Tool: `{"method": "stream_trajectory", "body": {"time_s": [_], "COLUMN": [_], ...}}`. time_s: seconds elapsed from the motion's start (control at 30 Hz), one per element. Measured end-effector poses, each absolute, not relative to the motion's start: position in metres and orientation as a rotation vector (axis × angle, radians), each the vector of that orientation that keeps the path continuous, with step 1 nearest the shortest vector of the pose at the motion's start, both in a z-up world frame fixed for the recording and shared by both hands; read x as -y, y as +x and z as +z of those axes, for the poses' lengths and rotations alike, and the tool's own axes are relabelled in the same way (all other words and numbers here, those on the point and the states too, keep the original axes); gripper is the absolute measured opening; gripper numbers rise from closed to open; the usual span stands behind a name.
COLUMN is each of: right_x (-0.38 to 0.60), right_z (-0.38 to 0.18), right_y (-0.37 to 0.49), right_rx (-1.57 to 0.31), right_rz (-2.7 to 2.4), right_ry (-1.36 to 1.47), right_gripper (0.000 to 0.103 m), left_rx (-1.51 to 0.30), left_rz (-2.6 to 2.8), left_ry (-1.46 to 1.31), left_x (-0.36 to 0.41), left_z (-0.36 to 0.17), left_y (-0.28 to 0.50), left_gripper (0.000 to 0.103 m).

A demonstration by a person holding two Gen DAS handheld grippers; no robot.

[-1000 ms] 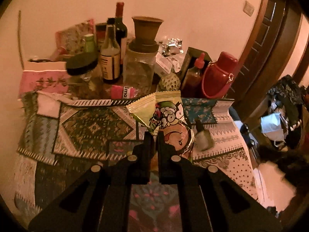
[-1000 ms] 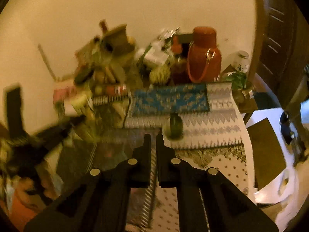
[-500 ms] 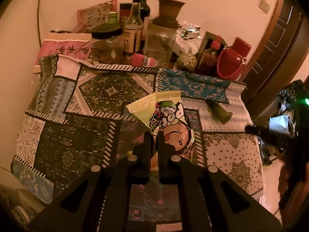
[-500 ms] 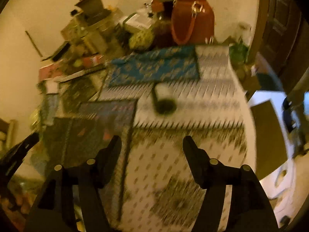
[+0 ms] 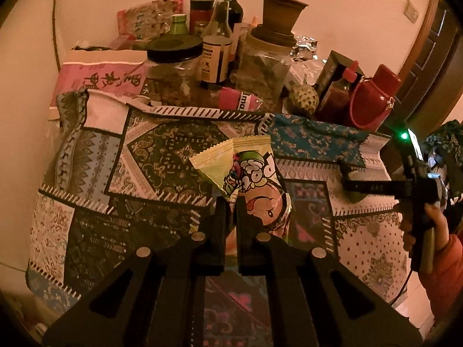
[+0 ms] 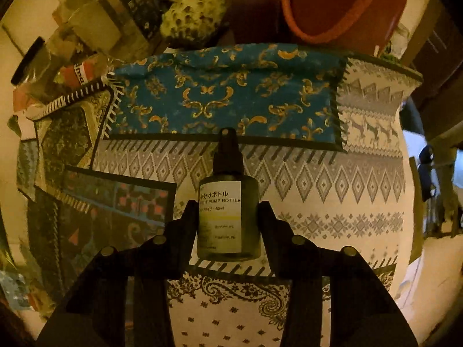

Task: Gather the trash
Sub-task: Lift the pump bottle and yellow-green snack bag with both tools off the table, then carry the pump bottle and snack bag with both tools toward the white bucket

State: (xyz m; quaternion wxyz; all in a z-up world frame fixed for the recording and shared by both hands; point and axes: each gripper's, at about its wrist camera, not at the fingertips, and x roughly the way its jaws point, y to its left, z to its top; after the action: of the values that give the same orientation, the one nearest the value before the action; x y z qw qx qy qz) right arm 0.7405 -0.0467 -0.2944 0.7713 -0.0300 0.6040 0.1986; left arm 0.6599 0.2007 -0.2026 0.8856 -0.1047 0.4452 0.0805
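since half a second ago the right tool [image 6: 228, 211] has come down over the small pump bottle [image 6: 228, 202], which now sits between its spread fingers, with a gap showing at each side; the left tool [image 5: 230, 205] has hardly shifted.

one surface [image 5: 86, 159] fills both views, draped in a patchwork cloth [image 6: 231, 98] of many printed panels: blue with gold scrolls, grey diamonds, paisley, dark florals. at its back edge against a plain wall stands a crowd of jars and bottles, one red rounded jug [image 5: 373, 98] with a loop handle, and one knobbly green fruit [image 5: 303, 98]. a dark wooden door shows at right.

one crinkled foil snack wrapper [image 5: 251, 179], yellow-green with a cartoon face, is pinched in the left tool's pressed-together fingers, held above the cloth. one dark translucent pump bottle with a white label lies on the cloth.
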Motion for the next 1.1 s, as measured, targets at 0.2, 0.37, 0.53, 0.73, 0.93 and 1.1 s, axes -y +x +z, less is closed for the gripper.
{"method": "stream_trajectory", "body": {"time_s": [0.2,0.37,0.53,0.73,0.93,1.1], "right_x": [0.068,0.105,0.141,0.171,0.185,0.189], "right_z": [-0.260,-0.203,-0.146,-0.101,-0.071,-0.060], "right_y": [0.704,0.661,0.612,0.563,0.510,0.472], "right_rx": [-1.210,-1.075,-0.919,-0.786,-0.701,-0.655], "right_rz": [0.451,0.494,0.520,0.557,0.599,0.612], "right_ry": [0.010,0.074,0.097,0.141,0.178,0.197], "right_gripper": [0.039,0.039,0.039,0.039,0.039,0.039], "left_rx": [-0.878,-0.821,-0.747,-0.682,-0.607,-0.558], "left_rz": [0.149,0.136,0.127,0.102,0.082,0.066], "left_ry": [-0.211,-0.206,-0.212,-0.218,-0.204,-0.183], "left_x": [-0.175,-0.140,-0.096,-0.062,-0.044,-0.039], "left_z": [-0.184,-0.161,-0.132,-0.099,-0.064,-0.042], "left_y": [0.659,0.639,0.599,0.552,0.504,0.465], "left_gripper": [0.004,0.004,0.004,0.004,0.004,0.004]}}
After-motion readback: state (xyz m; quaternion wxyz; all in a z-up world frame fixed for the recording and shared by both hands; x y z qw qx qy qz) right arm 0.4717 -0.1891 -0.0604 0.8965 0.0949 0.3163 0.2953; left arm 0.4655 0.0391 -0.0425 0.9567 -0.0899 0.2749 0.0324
